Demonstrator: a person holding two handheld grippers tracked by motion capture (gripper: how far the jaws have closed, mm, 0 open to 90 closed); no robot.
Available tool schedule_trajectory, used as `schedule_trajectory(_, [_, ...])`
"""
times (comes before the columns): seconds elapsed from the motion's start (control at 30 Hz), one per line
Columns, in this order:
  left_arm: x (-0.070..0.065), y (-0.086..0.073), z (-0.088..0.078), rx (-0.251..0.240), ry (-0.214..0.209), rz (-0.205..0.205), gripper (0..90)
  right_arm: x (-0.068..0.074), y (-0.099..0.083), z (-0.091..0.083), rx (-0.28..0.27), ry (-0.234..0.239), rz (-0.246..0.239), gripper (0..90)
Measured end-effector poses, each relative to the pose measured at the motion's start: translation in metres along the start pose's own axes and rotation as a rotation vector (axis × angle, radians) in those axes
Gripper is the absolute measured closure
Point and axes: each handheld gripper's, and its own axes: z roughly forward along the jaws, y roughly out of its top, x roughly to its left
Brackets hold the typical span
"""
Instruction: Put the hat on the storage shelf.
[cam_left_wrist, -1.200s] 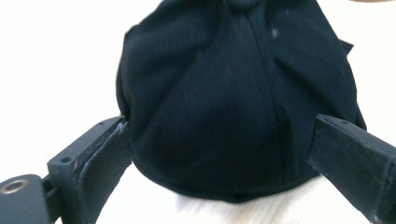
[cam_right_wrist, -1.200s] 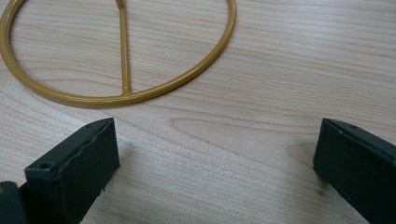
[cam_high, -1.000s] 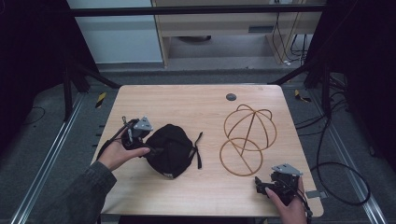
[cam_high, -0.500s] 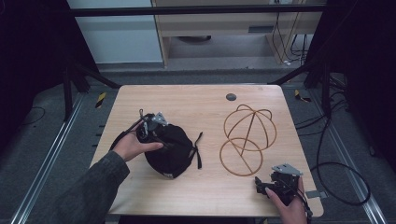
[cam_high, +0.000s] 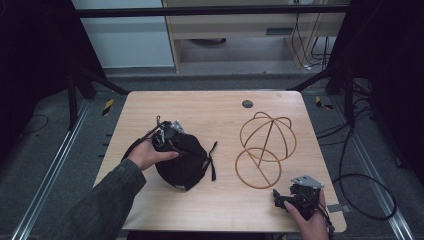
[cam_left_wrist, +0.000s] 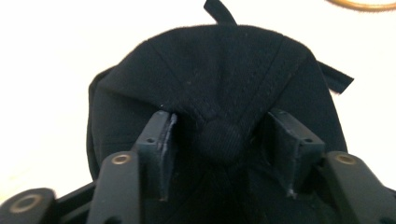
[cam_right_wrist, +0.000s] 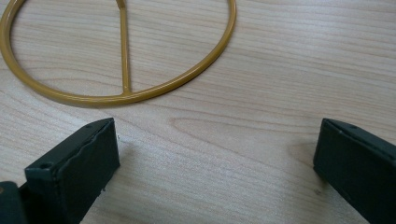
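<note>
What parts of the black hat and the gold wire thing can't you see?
- Black cap: its brim is hidden under the crown in the high view.
- Cap's underside: hidden in the left gripper view by its own fabric.
- Gold wire stand: its dome is cut off by the top edge in the right gripper view.
- Left gripper: whether the pads press the fabric is unclear.

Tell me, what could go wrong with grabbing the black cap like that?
The left gripper has just been closing around the button on top of the cap. It may pinch only a fold of soft cloth, so the cap could slip out or sag when lifted. Its loose straps might drag across the table or snag the wire stand nearby.
</note>
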Motion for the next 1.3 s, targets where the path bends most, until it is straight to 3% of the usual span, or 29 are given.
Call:
schedule_trajectory(0.13, [0.0,-0.002,0.0,0.002,0.005,0.011,64.8,0.0,0.0,0.0,0.001,0.001,0.001,0.4])
schedule_trajectory(0.23, [0.001,-0.004,-0.009,-0.04,0.008,0.006,70.2,0.0,0.0,0.0,0.001,0.002,-0.001,0.4])
schedule_trajectory(0.37, [0.001,-0.006,-0.017,-0.068,-0.012,0.003,72.1,0.0,0.0,0.0,0.001,0.001,0.001,0.4])
schedule_trajectory(0.57, [-0.001,-0.002,-0.028,-0.098,-0.005,0.006,73.1,0.0,0.0,0.0,0.0,0.001,-0.001,0.4])
schedule_trajectory(0.73, [-0.011,0.005,-0.051,-0.145,-0.001,0.037,73.7,0.001,0.0,0.0,0.0,-0.001,0.004,0.4])
schedule_trajectory(1.1, [-0.015,0.013,-0.092,-0.243,0.041,0.042,74.2,0.001,0.0,0.0,0.001,-0.003,0.004,0.4])
schedule_trajectory(1.3, [-0.022,0.016,-0.121,-0.305,0.067,0.074,74.3,0.001,0.0,0.0,0.002,-0.002,0.005,0.4])
